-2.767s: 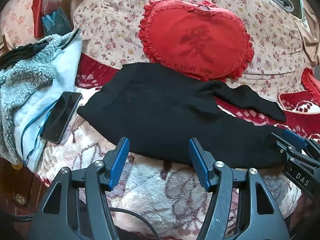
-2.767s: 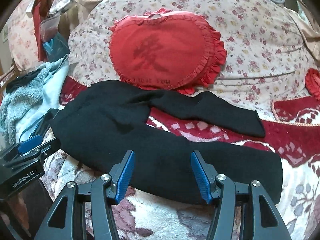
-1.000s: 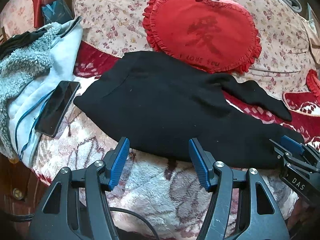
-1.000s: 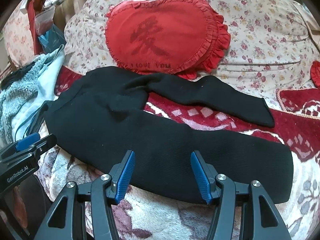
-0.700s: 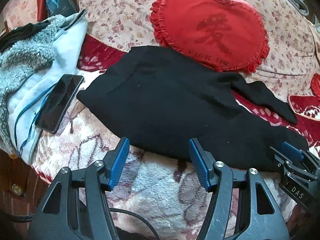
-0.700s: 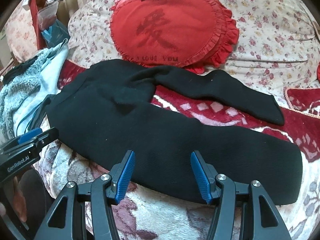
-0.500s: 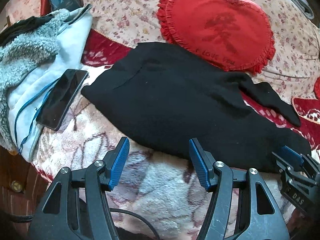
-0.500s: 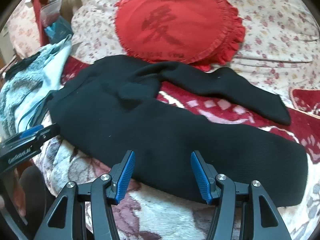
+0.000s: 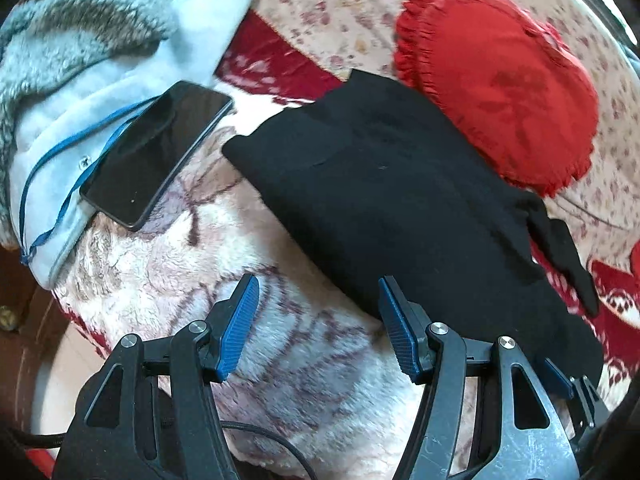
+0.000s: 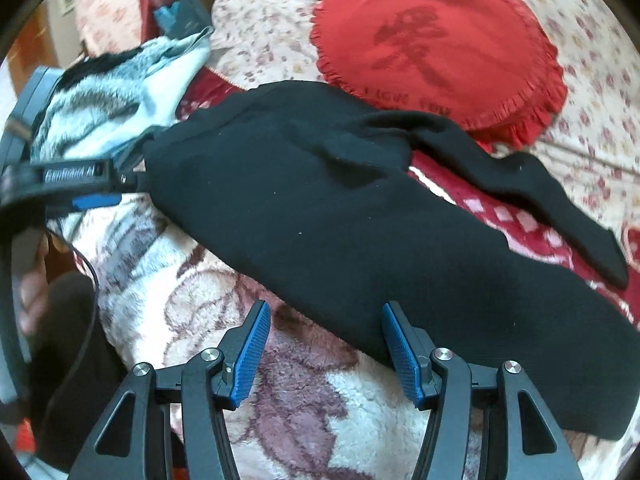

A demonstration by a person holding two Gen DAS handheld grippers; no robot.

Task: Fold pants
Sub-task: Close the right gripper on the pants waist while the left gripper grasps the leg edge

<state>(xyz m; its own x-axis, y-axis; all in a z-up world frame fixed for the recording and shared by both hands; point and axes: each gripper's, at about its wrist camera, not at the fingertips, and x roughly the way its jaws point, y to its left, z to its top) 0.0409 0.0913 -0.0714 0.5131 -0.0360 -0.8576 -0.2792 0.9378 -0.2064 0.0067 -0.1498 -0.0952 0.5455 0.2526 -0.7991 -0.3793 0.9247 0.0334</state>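
Black pants (image 10: 328, 216) lie unfolded along the bed's (image 10: 320, 408) front edge, both grippers (image 9: 318, 328) (image 10: 326, 354) hovering with jaws open and empty; a shallow pinch could slip off the knit

We swing the left gripper (image 9: 318, 322) leftward toward the waistband end of the pants (image 9: 400, 208), so the phone (image 9: 156, 152) now sits closer, while the right gripper (image 10: 326, 354) drops nearer the leg's near edge.

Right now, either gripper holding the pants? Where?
Nothing held. Left gripper and right gripper are both open, hovering at the near edge of the black pants.
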